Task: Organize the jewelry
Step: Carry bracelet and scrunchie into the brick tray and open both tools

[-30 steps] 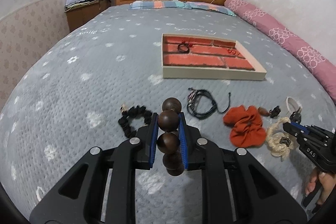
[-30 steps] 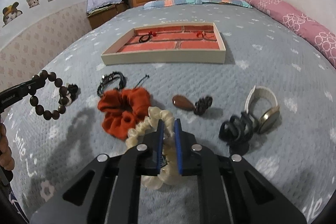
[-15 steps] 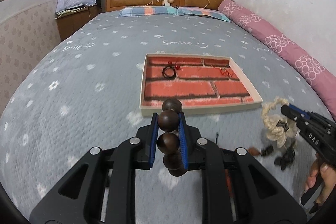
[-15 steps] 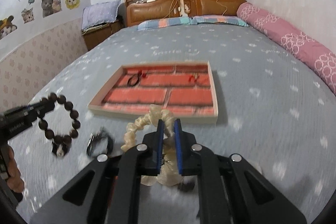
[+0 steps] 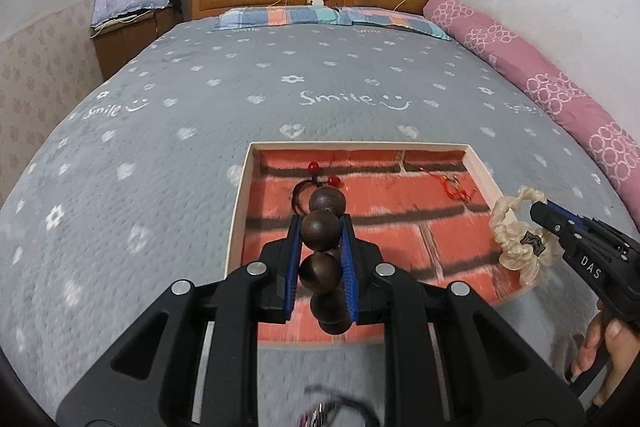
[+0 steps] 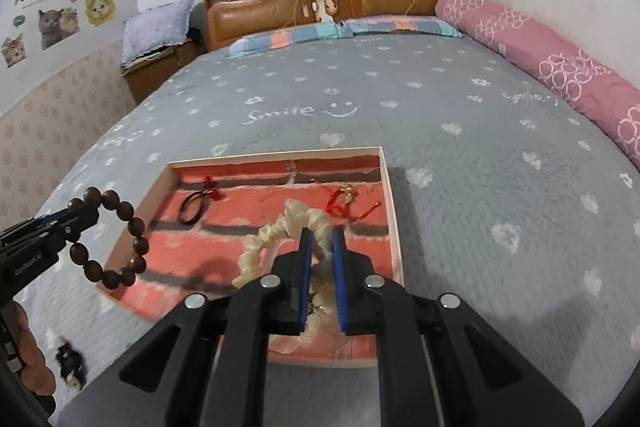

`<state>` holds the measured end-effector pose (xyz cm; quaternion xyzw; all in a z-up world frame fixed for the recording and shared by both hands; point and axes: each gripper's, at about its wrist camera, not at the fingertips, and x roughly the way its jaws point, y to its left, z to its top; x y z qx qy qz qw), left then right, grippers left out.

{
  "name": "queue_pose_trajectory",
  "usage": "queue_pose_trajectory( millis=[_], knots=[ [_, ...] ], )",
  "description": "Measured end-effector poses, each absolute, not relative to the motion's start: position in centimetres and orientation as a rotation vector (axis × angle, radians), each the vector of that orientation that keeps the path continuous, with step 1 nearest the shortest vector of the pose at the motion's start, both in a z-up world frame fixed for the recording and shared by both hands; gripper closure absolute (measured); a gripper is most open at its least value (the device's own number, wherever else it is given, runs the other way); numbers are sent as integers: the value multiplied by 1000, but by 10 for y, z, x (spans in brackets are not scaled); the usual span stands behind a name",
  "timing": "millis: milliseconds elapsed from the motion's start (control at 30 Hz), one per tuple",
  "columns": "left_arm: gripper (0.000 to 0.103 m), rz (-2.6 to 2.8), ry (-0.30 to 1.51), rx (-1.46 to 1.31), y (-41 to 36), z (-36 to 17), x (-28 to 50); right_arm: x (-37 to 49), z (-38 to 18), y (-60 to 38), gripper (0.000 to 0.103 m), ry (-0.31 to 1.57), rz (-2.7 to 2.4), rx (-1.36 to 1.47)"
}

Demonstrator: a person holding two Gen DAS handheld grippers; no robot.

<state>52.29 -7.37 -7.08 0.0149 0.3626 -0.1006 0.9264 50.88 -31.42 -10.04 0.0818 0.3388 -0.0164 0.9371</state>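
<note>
Here, a brown bead bracelet [image 5: 322, 255] is clamped between the blue pads of the left tongs [image 5: 320, 227], closed tight on two of its beads. In the right wrist view the bracelet [image 6: 116, 239] is seen hanging as a loop over the near left corner of the tray [image 6: 394, 211]. A cream scrunchie [image 6: 280, 231] is pinched in the right tongs [image 6: 320, 241], whose pads are drawn nearly together on the fabric; the scrunchie is held above the tray's near right part, and in the left wrist view it [image 5: 520, 239] is seen by the tray's right rim [image 5: 482, 171].

The tray is laid on the grey bed [image 5: 200, 99] and is lined with a red brick pattern. A black hair tie with red beads [image 6: 196, 205] is lain in its far left part, and a red cord charm [image 6: 344, 201] in its far right part. A small dark item [image 6: 70, 363] is left on the bed near the tray's near left corner, blurred. A dark cord [image 5: 340, 411] is glimpsed on the bed below the left tongs, too blurred to be made out. A pink bolster [image 5: 540, 83] is set along the wall.
</note>
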Motion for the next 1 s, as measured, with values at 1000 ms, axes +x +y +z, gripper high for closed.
queue_pose_trajectory(
  millis=[1000],
  knots=[
    [85, -53, 955, 159, -84, -156, 658, 633, -157, -327, 92, 910, -141, 140]
  ],
)
